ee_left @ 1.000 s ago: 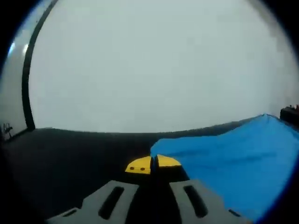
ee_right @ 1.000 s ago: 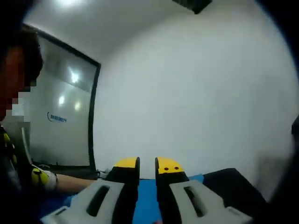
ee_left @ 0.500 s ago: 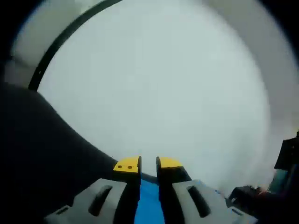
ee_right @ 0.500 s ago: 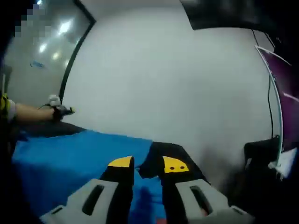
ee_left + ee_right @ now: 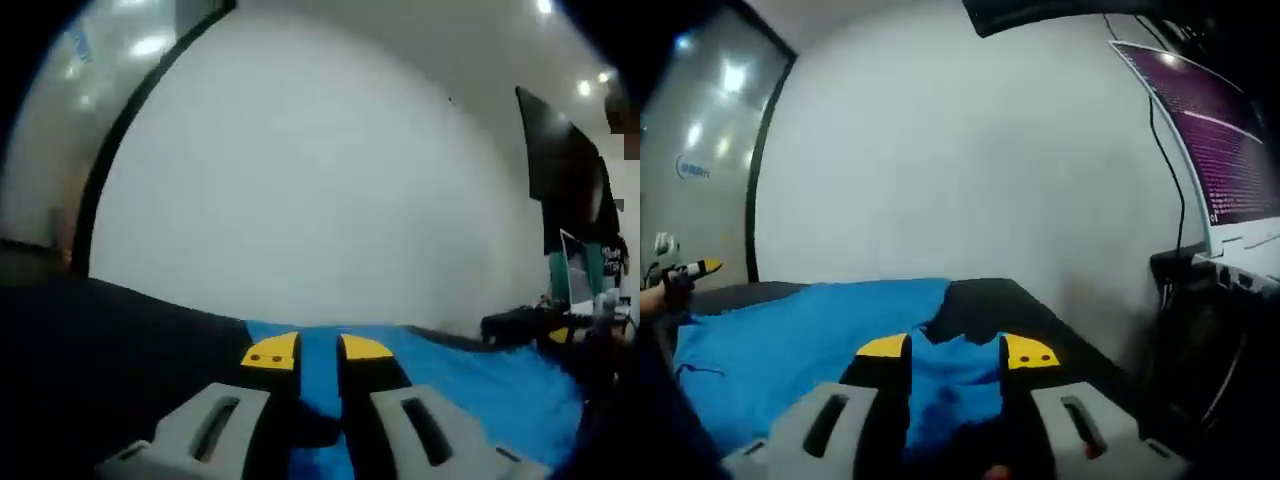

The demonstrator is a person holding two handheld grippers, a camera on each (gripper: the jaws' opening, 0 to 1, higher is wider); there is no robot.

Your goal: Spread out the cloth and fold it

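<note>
- Cloth (image 5: 800, 335): blue, lying on the dark tabletop (image 5: 990, 300); in the right gripper view it runs leftward from the jaws as a mostly flat sheet, with a rumpled bit bunched up between the jaws; in the left gripper view the same cloth (image 5: 480, 385) stretches off to the right from the jaws
- Left hand-held gripper (image 5: 318, 352): jaws a narrow gap apart with blue fabric showing in the gap; looks like it is pinching an edge of the cloth, low over the tabletop
- Right hand-held gripper (image 5: 956, 350): jaws standing wider apart, a crumpled fold of cloth sitting between them; cannot tell whether the pads actually bear on the fabric or merely straddle it
- The left hand-held gripper also shows at the far left of the right gripper view (image 5: 685, 270), held by a hand; the cloth spans between the two
- Handling, judged: thin, light, limp fabric; no stiffness, so it will sag and wrinkle wherever unsupported; likely slides easily on the smooth tabletop; not fragile
- Where to hold, judged: at corners or along one edge, one hand-held gripper each, well apart, so tension between them flattens the sheet; a hold in the middle would only bunch it
- Step in hand, judged: spreading stage; sheet mostly laid out, fold not yet made
- Background: white wall, a lit monitor (image 5: 1230, 150) at the right
</note>
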